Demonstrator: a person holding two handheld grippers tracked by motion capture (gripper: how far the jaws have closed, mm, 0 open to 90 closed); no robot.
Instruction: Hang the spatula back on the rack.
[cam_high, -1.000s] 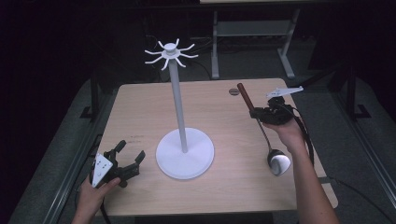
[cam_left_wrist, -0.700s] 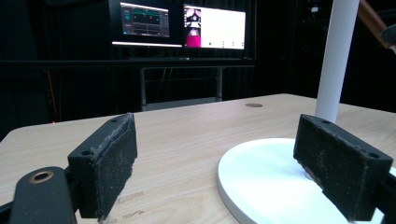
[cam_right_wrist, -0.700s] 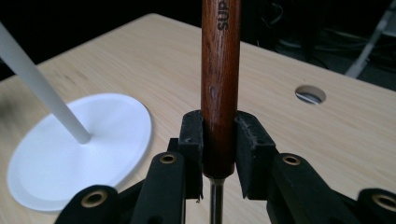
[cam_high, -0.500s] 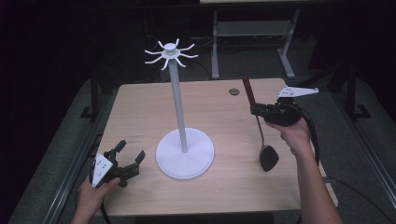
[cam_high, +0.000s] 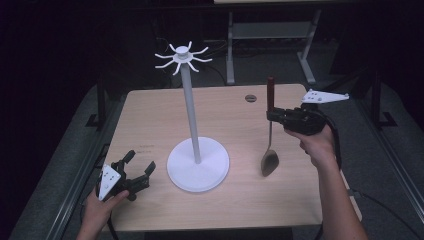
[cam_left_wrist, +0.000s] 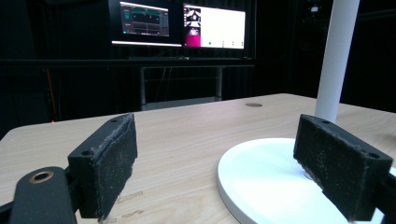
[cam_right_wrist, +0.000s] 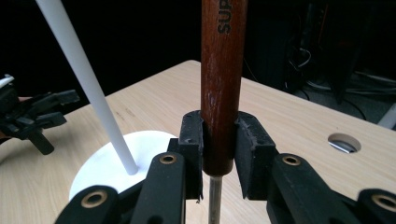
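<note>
Looks like the hang-it-up step: right claw (cam_high: 274, 116) is clamped on the ladle (cam_high: 270, 150) handle, bowl hanging clear of the worktop (cam_high: 240, 200), right of the rack (cam_high: 190, 120). Next it needs lifting to those top hooks (cam_high: 182, 56), and the handle end probably has to catch 1. Left claw (cam_high: 136, 169) sits parted, holding nothing, by the base. Right gripper view shows pads (cam_right_wrist: 192, 140) squeezing the wood; high view shows the hooks.
</note>
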